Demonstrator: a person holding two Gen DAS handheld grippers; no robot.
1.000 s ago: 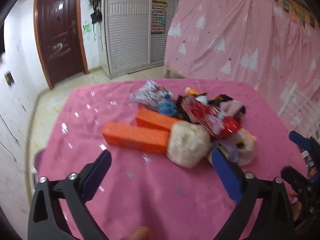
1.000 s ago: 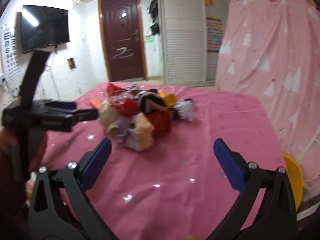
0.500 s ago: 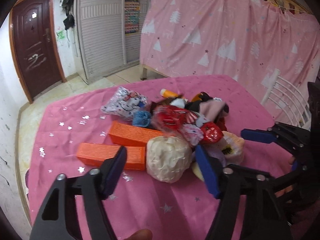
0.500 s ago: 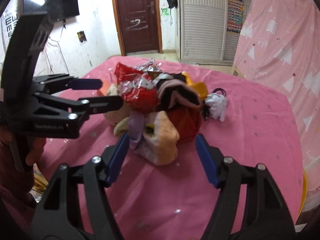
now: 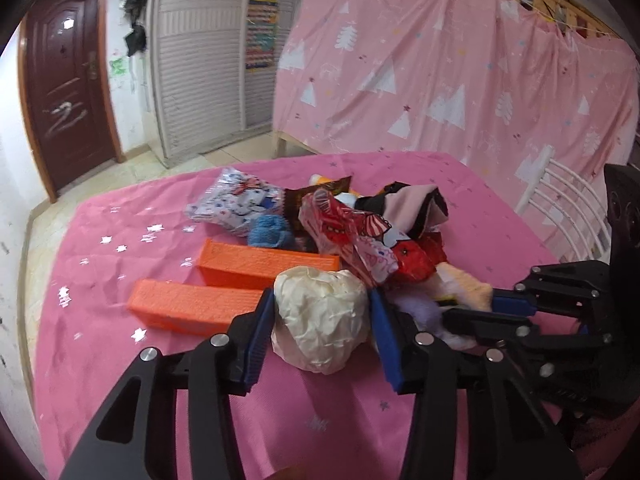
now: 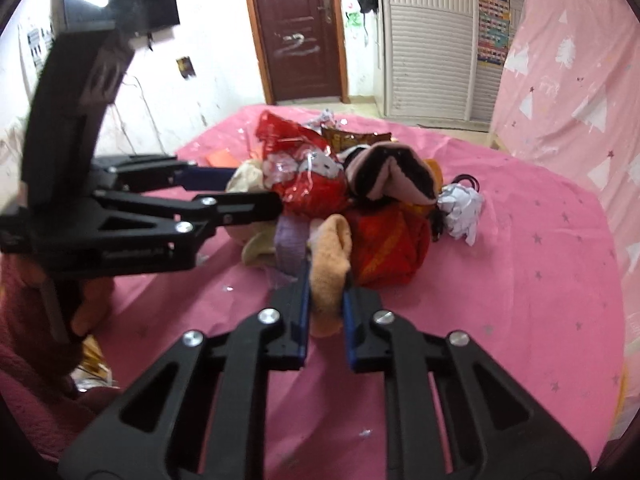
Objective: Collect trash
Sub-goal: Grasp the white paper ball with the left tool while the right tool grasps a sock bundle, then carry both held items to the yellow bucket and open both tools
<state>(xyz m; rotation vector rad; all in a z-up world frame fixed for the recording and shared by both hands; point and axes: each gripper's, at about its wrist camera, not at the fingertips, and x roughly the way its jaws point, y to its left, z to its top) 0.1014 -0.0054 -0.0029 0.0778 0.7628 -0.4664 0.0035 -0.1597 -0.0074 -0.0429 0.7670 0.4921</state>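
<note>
A heap of trash lies on the pink-clothed table (image 5: 120,360). At its near edge sits a cream crumpled paper ball (image 5: 320,316). My left gripper (image 5: 322,332) has its blue pads against both sides of the ball, and its jaws are closing. A tan piece of cloth (image 6: 332,256) sticks up from the other side of the heap, and my right gripper (image 6: 326,308) is shut on its lower end. In each wrist view the other gripper shows as well: the right gripper (image 5: 472,308) and the left gripper (image 6: 256,192) both reach into the heap.
Two orange boxes (image 5: 264,264) (image 5: 192,308) lie left of the ball. Behind it are a red foil wrapper (image 5: 352,232), a patterned packet (image 5: 236,204) and a blue ball (image 5: 268,232). White crumpled paper (image 6: 460,212) lies apart. A white chair (image 5: 560,200) stands by the table.
Both grippers moved in toward the heap and closed. The left jaws came around the cream ball; the right jaws shut on the tan cloth.
</note>
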